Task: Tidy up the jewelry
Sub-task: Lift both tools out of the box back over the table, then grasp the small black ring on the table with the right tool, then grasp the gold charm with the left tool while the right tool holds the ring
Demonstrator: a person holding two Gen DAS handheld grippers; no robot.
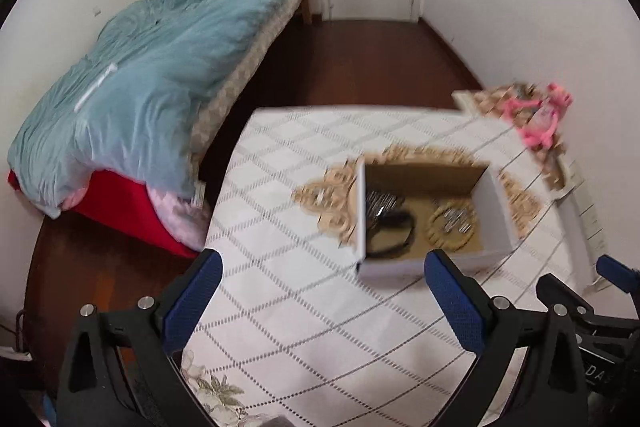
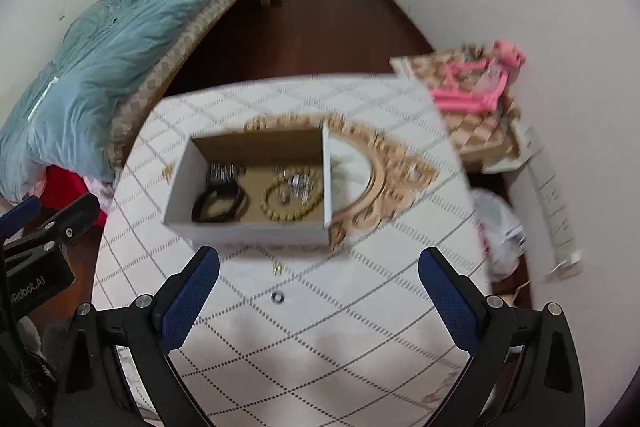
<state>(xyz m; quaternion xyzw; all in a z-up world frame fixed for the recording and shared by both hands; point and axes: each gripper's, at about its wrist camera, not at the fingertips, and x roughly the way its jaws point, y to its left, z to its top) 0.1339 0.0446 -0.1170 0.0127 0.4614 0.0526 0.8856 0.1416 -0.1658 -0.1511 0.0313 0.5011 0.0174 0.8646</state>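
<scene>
Right gripper, jaws wide, empty; left gripper likewise. Small ring and gold piece remain outside the cardboard box; bracelets already inside.

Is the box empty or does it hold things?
Not empty: the box holds a bead bracelet, a black band and silvery pieces.

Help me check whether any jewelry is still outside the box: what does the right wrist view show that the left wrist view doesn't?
Only the right wrist view shows two loose pieces on the white diamond-patterned tablecloth: a small silver ring and a tiny gold piece, both in front of the box.

Only the left wrist view shows the floral print at the cloth's near edge.

Both show the open white cardboard box holding a black band and a gold beaded bracelet.
</scene>
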